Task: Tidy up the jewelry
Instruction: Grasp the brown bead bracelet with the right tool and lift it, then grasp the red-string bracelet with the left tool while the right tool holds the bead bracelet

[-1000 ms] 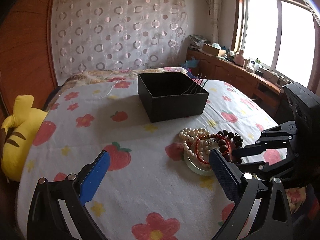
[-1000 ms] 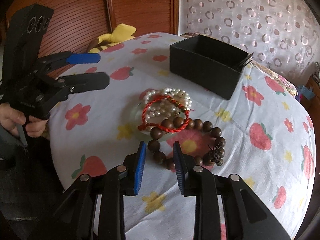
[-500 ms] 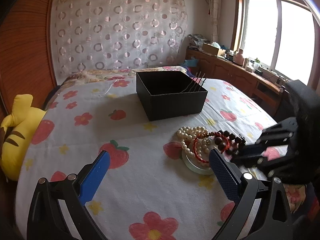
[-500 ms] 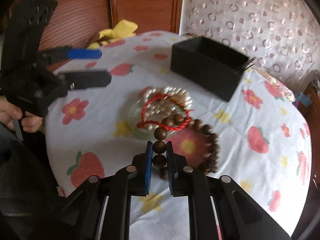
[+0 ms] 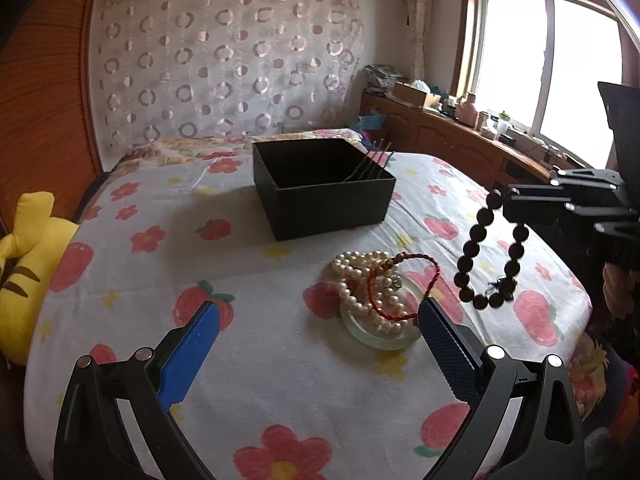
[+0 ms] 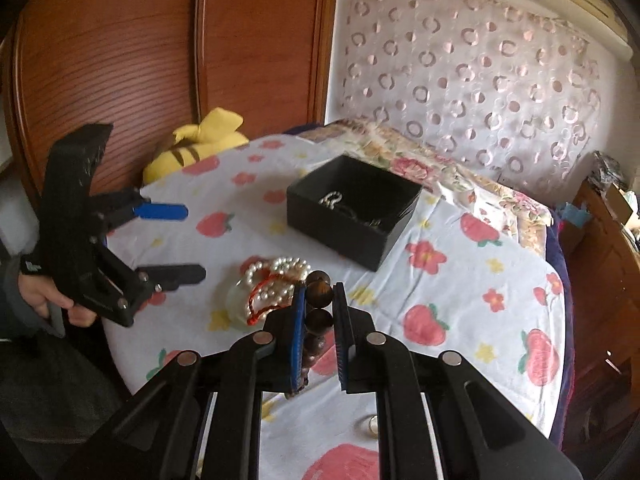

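My right gripper (image 6: 319, 300) is shut on a dark wooden bead bracelet (image 6: 319, 295) and holds it above the bed; in the left wrist view the bracelet (image 5: 480, 240) hangs from the right gripper (image 5: 505, 200). A pearl strand (image 5: 362, 280), a red cord bracelet (image 5: 400, 284) and a pale jade bangle (image 5: 378, 338) lie together on the bedspread. My left gripper (image 5: 316, 332) is open and empty just in front of them; it also shows in the right wrist view (image 6: 188, 240). A black open box (image 5: 320, 188) stands behind, with some jewelry inside (image 6: 332, 200).
A yellow plush toy (image 5: 24, 264) lies at the bed's left edge by the wooden headboard (image 6: 120, 60). Thin hairpins (image 5: 372, 164) stick out of the box's right corner. A wooden sideboard (image 5: 460, 136) with clutter runs under the window.
My right gripper closed on the wooden bead bracelet and lifted it off the pile, up and away from the bedspread. The left gripper stayed open in about the same place.
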`<action>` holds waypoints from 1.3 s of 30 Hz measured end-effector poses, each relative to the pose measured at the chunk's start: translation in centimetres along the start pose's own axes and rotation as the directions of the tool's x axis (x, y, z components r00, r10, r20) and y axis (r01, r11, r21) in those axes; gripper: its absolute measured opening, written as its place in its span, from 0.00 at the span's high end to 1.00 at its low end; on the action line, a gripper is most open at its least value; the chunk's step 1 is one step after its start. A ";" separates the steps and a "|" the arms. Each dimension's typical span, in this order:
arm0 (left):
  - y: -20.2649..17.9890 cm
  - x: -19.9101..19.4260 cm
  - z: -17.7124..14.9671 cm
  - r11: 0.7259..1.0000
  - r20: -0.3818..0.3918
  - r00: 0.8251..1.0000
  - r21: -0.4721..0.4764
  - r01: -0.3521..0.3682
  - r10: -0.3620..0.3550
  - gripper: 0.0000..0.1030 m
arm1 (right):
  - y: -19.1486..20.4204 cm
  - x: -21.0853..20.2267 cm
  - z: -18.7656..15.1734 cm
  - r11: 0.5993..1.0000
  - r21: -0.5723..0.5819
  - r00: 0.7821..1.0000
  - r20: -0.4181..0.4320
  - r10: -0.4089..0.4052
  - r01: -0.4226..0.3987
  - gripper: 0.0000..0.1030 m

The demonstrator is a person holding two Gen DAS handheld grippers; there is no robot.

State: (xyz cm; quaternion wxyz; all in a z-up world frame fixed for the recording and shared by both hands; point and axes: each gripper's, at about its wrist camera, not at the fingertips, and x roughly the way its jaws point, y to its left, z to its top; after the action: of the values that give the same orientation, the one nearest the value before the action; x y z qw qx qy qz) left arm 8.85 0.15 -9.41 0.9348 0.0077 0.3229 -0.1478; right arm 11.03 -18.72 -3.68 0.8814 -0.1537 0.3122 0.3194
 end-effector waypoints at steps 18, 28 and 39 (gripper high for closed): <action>-6.2 5.2 1.5 0.972 -0.165 0.974 0.149 0.182 -0.157 0.84 | -2.5 -1.4 -1.2 0.997 0.068 0.999 0.030 -0.040 0.038 0.85; -5.3 3.5 4.8 0.975 -0.092 0.983 0.142 0.169 -0.157 0.98 | -3.3 -1.1 -0.8 0.995 0.091 0.998 0.043 -0.049 0.045 0.85; -4.1 2.0 10.6 0.982 -0.002 0.992 0.137 0.129 -0.130 0.98 | -4.4 -0.5 2.7 0.993 0.099 0.992 0.102 -0.068 0.058 0.85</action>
State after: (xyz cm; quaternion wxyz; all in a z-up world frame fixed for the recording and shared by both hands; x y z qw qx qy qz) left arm 15.55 -5.43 -1.88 0.9217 0.0503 0.3084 -0.2299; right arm 14.81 -20.96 -1.02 0.9127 -0.1038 0.2753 0.2836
